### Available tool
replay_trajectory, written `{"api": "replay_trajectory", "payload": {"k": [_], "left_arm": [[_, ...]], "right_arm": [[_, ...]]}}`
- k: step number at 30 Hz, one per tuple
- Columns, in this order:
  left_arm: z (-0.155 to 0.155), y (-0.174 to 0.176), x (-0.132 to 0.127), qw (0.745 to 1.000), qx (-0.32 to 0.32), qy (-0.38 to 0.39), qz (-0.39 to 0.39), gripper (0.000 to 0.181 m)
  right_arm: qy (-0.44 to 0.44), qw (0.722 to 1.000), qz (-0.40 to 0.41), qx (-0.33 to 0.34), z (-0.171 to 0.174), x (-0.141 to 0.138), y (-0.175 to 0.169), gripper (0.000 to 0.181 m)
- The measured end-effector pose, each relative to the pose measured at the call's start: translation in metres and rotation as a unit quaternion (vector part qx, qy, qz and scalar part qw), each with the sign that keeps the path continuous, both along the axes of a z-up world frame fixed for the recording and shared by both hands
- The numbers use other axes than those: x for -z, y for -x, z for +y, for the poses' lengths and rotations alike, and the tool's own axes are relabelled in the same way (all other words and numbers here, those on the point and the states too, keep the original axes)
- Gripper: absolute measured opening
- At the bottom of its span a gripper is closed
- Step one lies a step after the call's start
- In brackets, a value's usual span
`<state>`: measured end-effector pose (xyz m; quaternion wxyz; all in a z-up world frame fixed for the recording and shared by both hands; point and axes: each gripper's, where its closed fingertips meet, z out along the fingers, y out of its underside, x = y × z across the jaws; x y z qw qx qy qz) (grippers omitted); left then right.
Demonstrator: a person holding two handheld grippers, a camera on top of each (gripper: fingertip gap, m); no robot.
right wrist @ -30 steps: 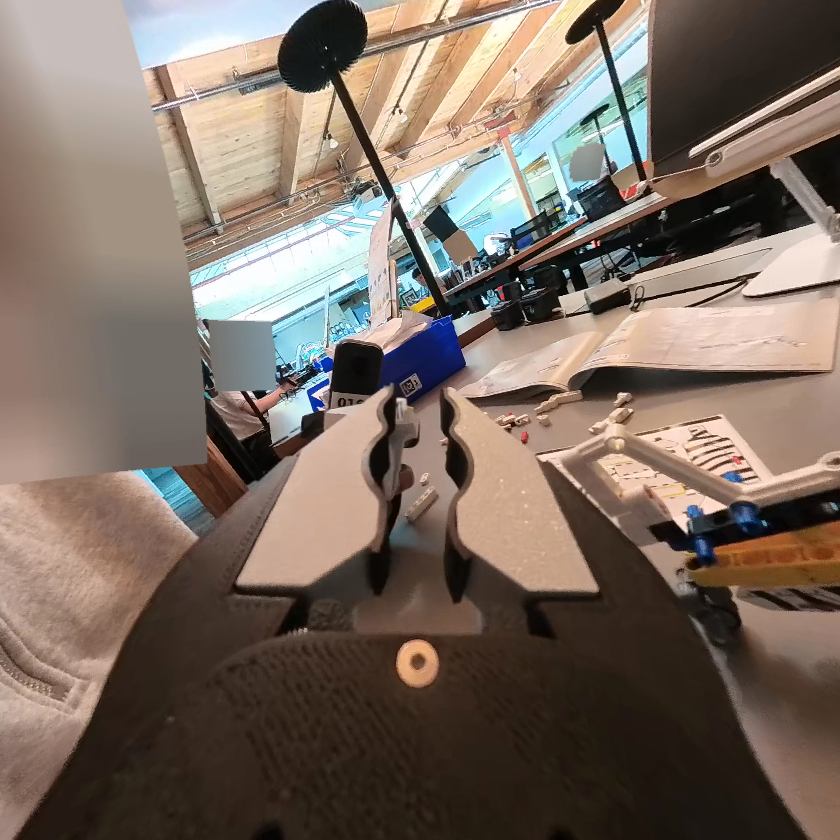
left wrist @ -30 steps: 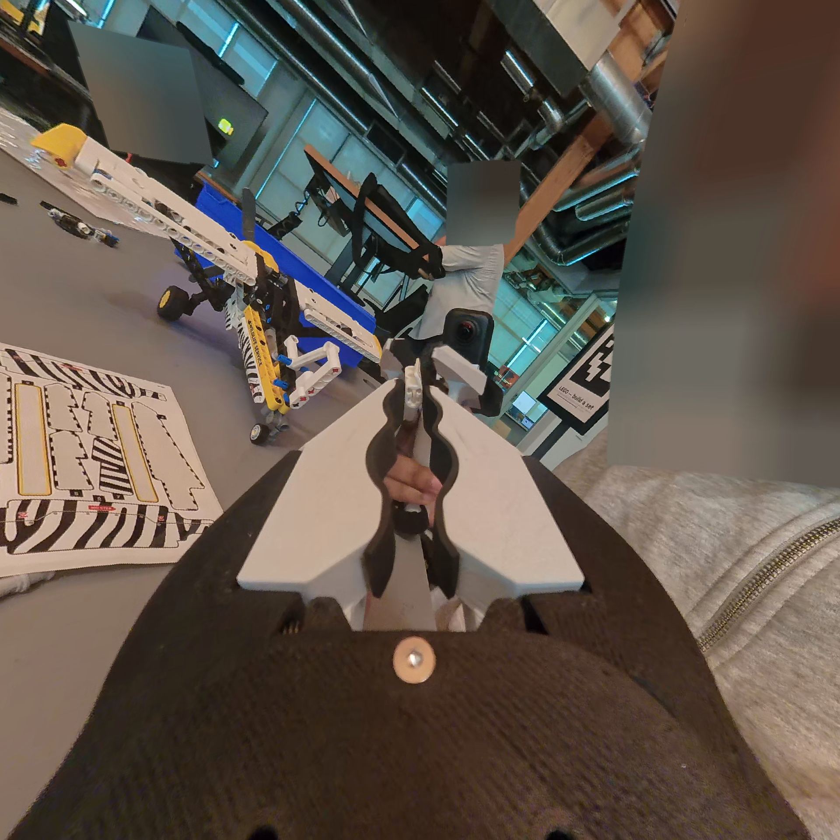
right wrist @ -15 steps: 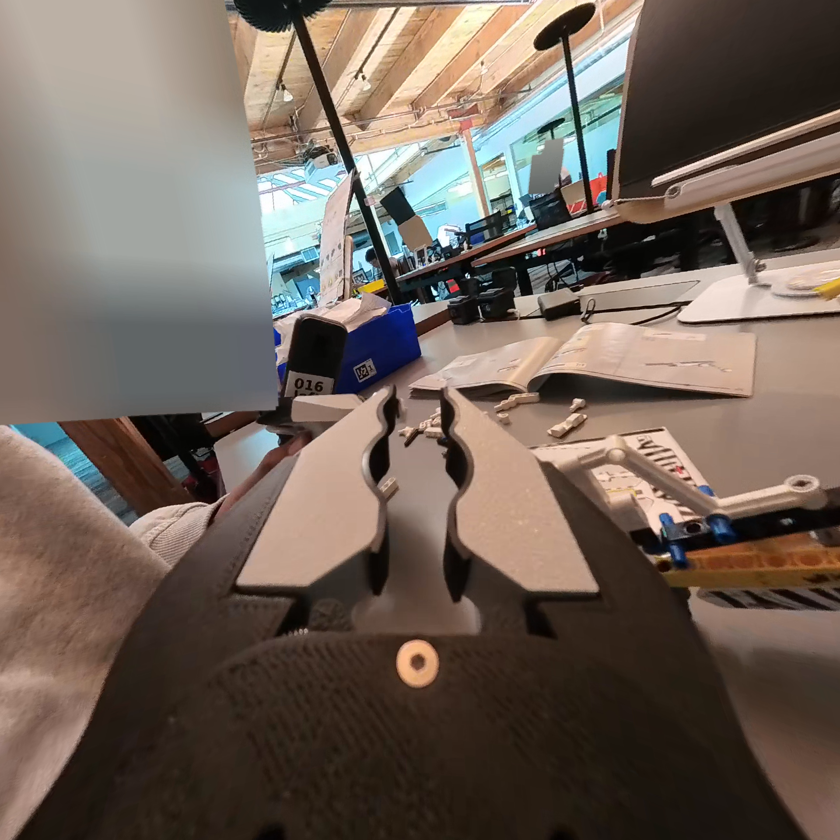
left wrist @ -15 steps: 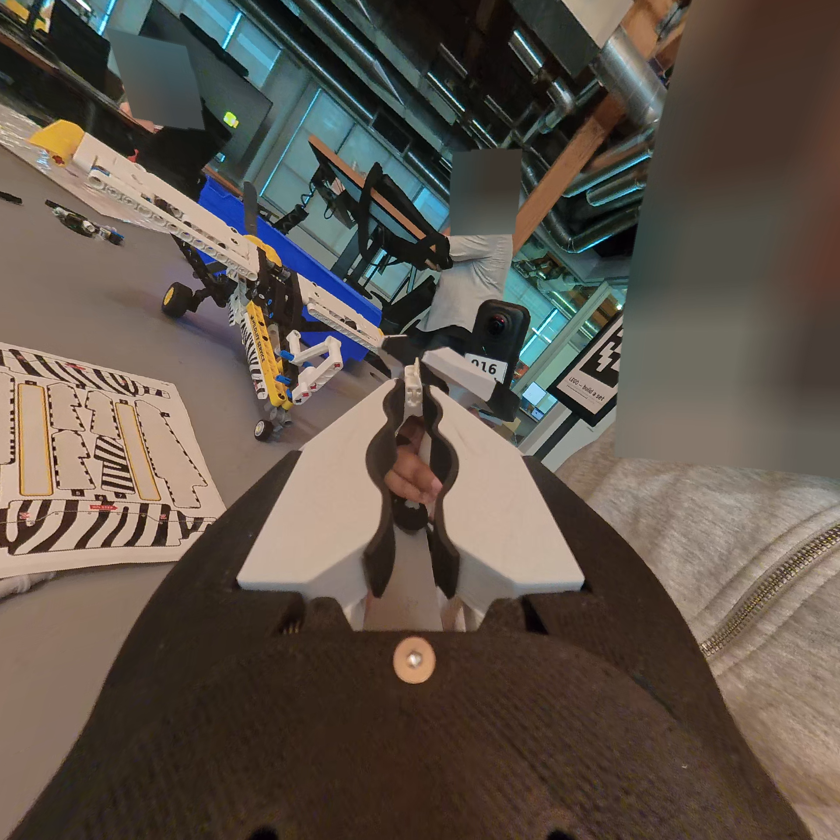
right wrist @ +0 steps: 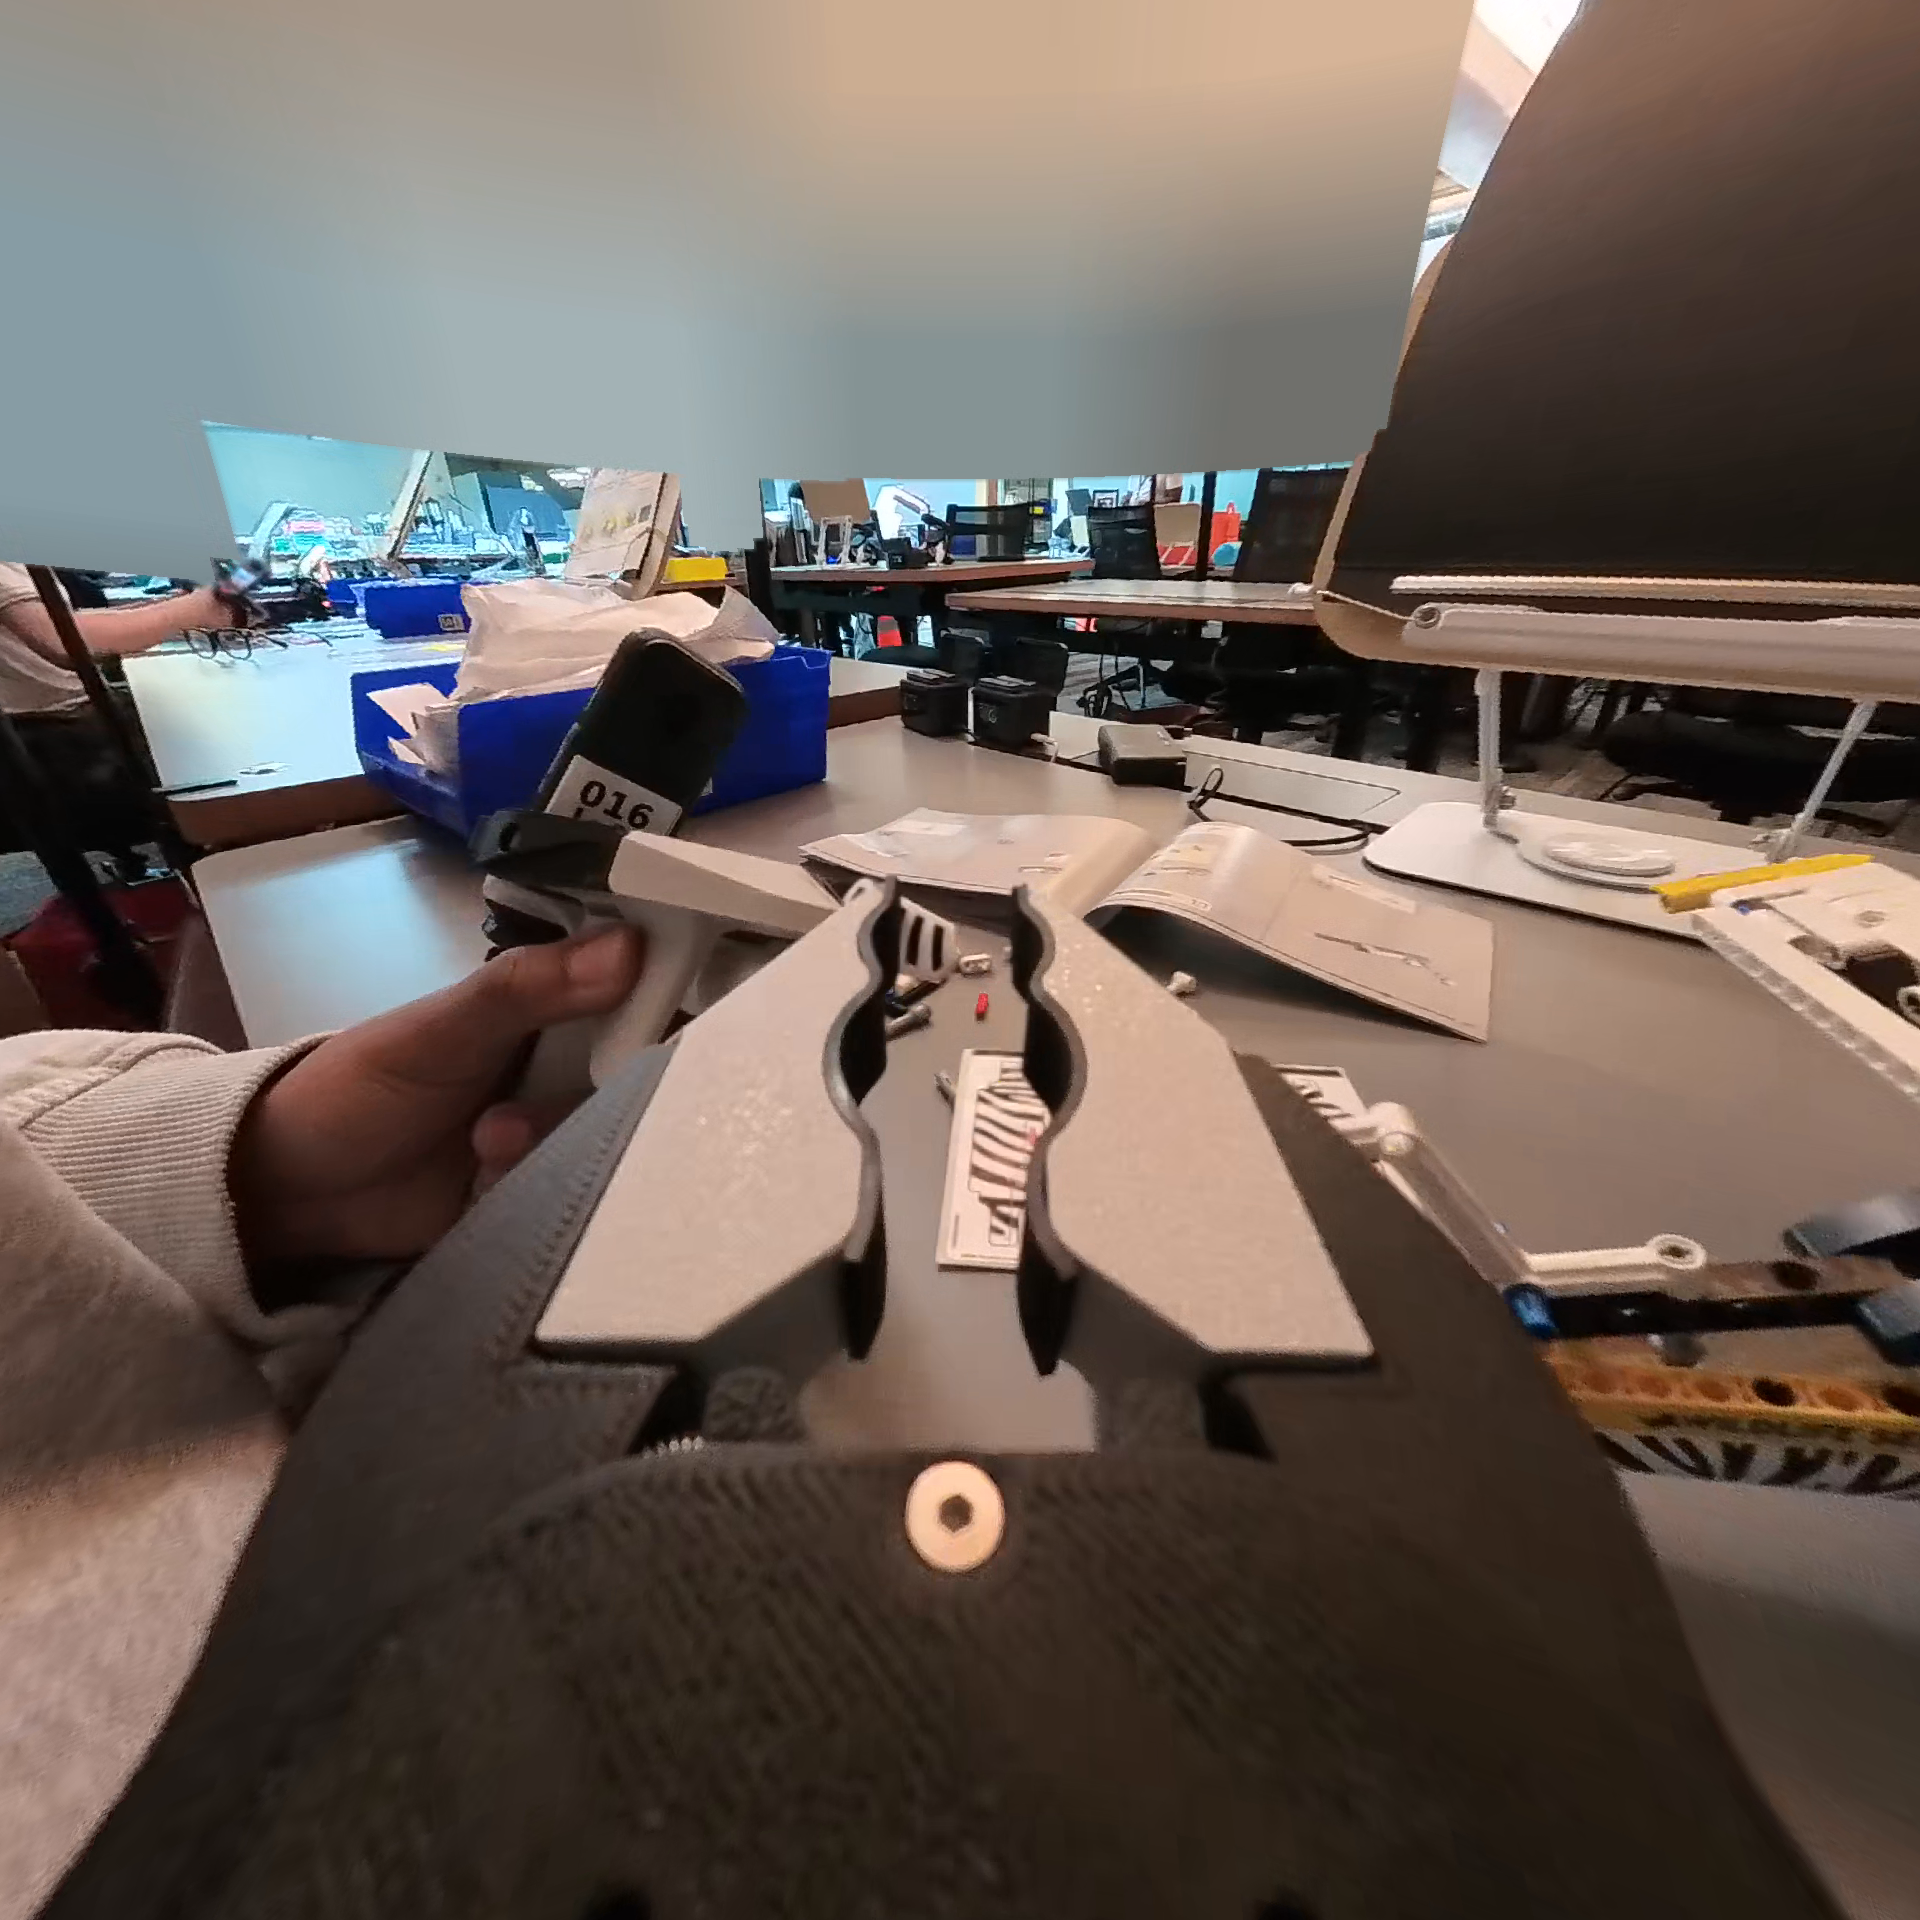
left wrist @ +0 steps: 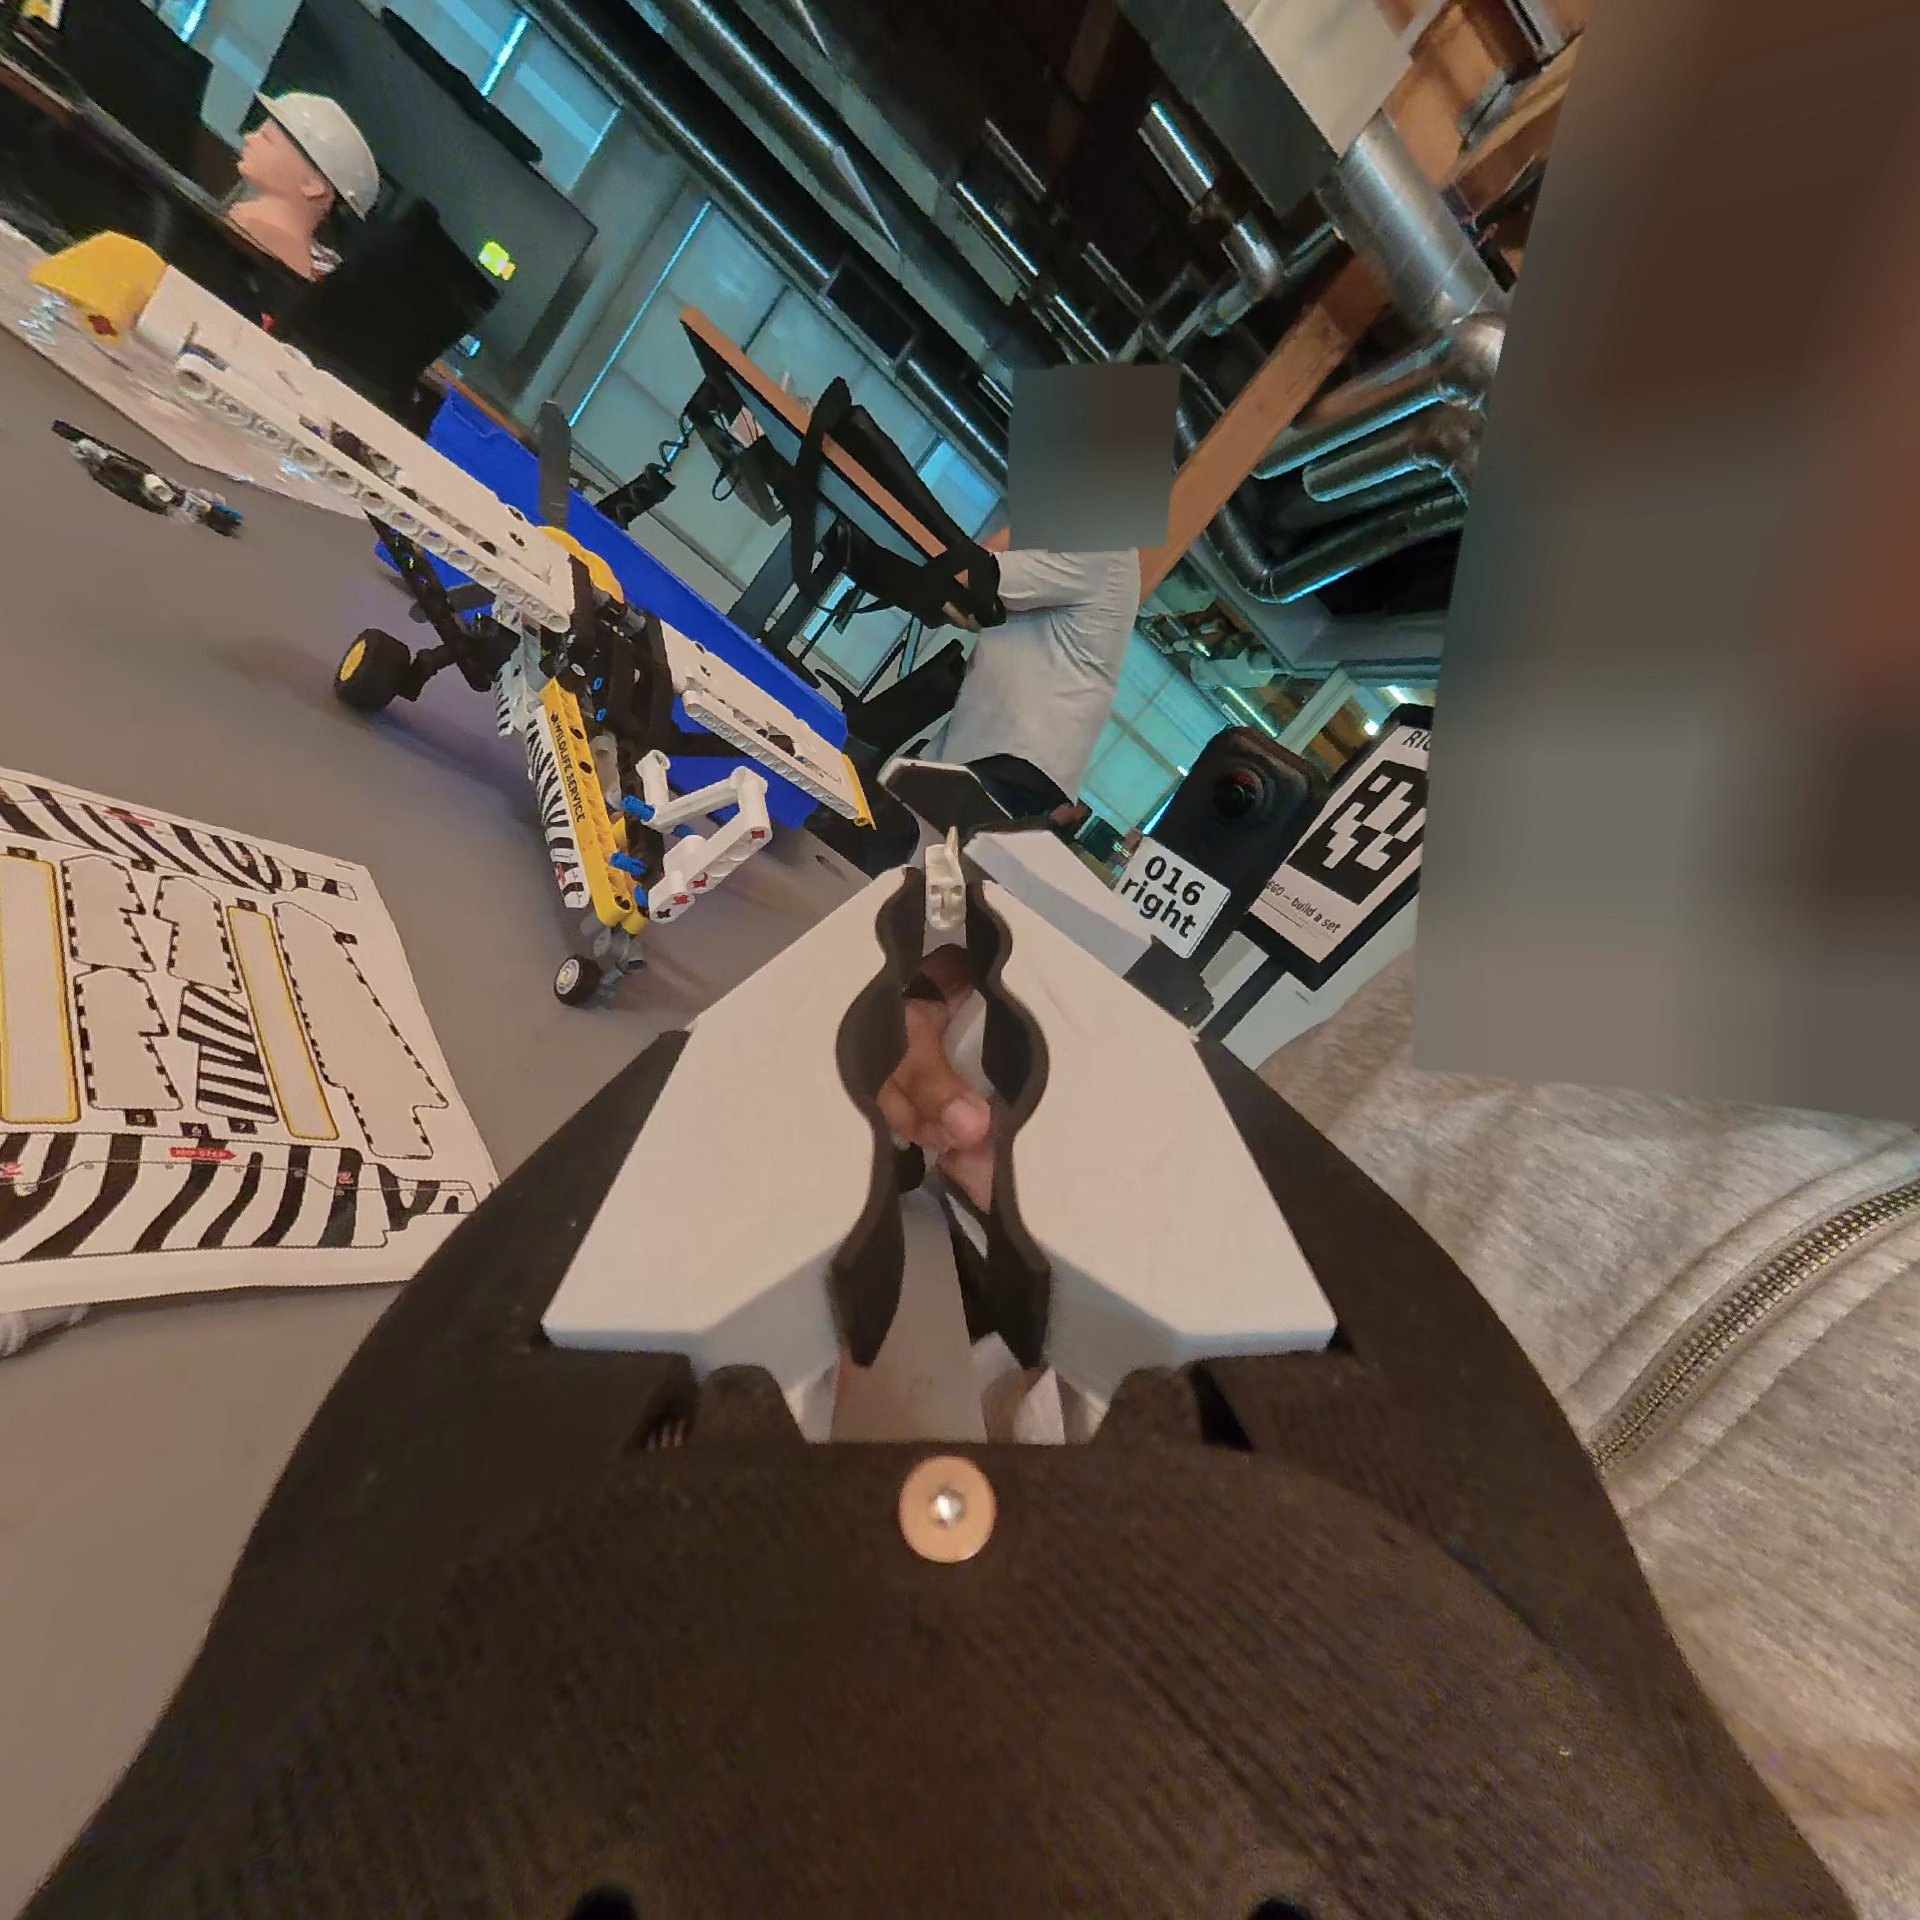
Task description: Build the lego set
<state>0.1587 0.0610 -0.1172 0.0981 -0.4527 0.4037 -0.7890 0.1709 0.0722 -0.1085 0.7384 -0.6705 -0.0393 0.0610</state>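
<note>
Sticker sheet (left wrist: 197, 1049) lies flat on the grey counter (left wrist: 208, 665) at far left. Beside it stands the partly built Lego plane (left wrist: 582, 686). Behind it, a blue bin (right wrist: 582, 727) holds crumpled white paper (right wrist: 592, 634). Left gripper (left wrist: 943, 894) is clenched on a small white Lego piece (left wrist: 943, 883) at its tips. Right gripper (right wrist: 951, 914) is released, jaws apart above loose pieces (right wrist: 971, 966) and the open instruction booklet (right wrist: 1195, 894).

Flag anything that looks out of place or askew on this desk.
Nothing looks damaged. The half-built plane leans nose-up on its wheels, loose small pieces lie scattered by the open booklet, and the left gripper pinches a small white piece.
</note>
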Motion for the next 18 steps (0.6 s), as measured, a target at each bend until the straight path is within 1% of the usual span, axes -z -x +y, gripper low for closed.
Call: {"api": "replay_trajectory", "payload": {"k": [3, 4, 5, 7, 10, 12, 15, 18], "left_arm": [[0.002, 0.000, 0.000, 1.000, -0.003, 0.006, 0.001, 0.005], [0.003, 0.000, 0.000, 1.000, -0.004, 0.008, -0.001, 0.005], [0.004, 0.001, -0.002, 1.000, -0.003, 0.012, -0.005, 0.005], [0.006, 0.001, -0.002, 1.000, -0.007, 0.019, -0.004, 0.005], [0.008, 0.001, -0.002, 1.000, -0.007, 0.025, -0.003, 0.005], [0.008, 0.001, -0.002, 1.000, -0.008, 0.026, -0.004, 0.005], [0.009, 0.001, -0.002, 1.000, -0.008, 0.029, -0.005, 0.005], [0.008, 0.001, -0.003, 1.000, -0.005, 0.030, -0.006, 0.005]], "right_arm": [[-0.003, 1.000, 0.013, 0.008, -0.001, -0.001, -0.007, 0.017], [-0.003, 1.000, 0.017, 0.015, -0.002, -0.001, -0.011, 0.014], [-0.002, 0.999, 0.023, 0.031, -0.003, -0.001, -0.017, 0.003], [-0.009, 0.999, 0.026, 0.038, -0.005, -0.003, -0.022, 0.009], [-0.016, 0.999, 0.031, 0.018, -0.006, -0.006, -0.015, 0.017], [-0.013, 0.999, 0.040, -0.007, -0.005, -0.004, -0.007, 0.020], [-0.005, 0.996, 0.075, -0.056, -0.004, -0.002, 0.003, 0.026], [0.012, 0.989, 0.114, -0.090, -0.002, 0.003, 0.008, 0.025]]}}
